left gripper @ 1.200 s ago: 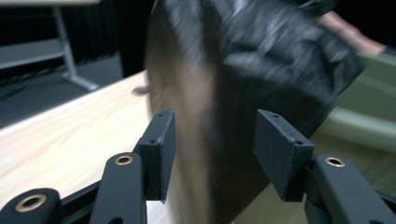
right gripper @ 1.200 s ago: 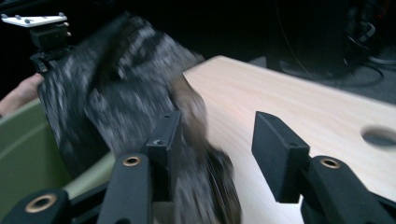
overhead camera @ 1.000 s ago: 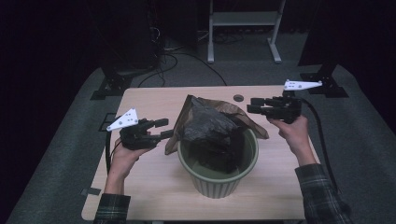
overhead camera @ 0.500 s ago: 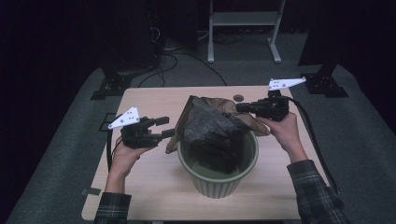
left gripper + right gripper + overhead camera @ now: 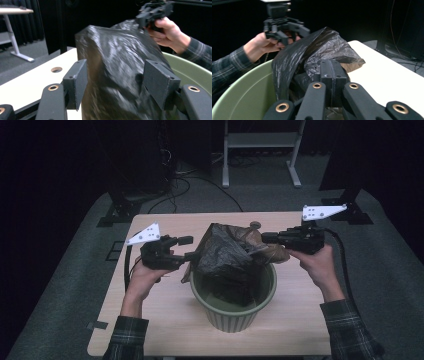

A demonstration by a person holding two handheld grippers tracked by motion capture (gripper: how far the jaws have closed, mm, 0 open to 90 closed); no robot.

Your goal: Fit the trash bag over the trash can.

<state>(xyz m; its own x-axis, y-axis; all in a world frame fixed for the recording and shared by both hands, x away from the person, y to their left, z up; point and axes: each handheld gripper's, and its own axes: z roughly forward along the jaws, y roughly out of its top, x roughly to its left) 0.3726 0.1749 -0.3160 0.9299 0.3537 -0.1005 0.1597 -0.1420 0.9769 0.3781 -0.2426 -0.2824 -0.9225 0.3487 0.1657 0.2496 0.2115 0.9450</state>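
Bag point(image 5: 227, 252) over bin point(image 5: 235, 312) | I am clamping its edge with right gripper point(image 5: 265, 238) | left gripper point(image 5: 189, 248) jaws opening, straddling bag, unpressed.

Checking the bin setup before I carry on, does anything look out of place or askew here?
Yes: the black bag isn't lining the green bin. It stands bunched up above the rim, one flap draped over the far right edge. The right tongs pinch it shut; the left tongs are open around its left side.

Your left gripper point(image 5: 186, 248) has its jaws apart and they've just been widening, forearm coming in from the bottom left. Your right gripper point(image 5: 267, 238) is clamped fully together, held level and pointing across toward your left hand point(image 5: 142, 277).
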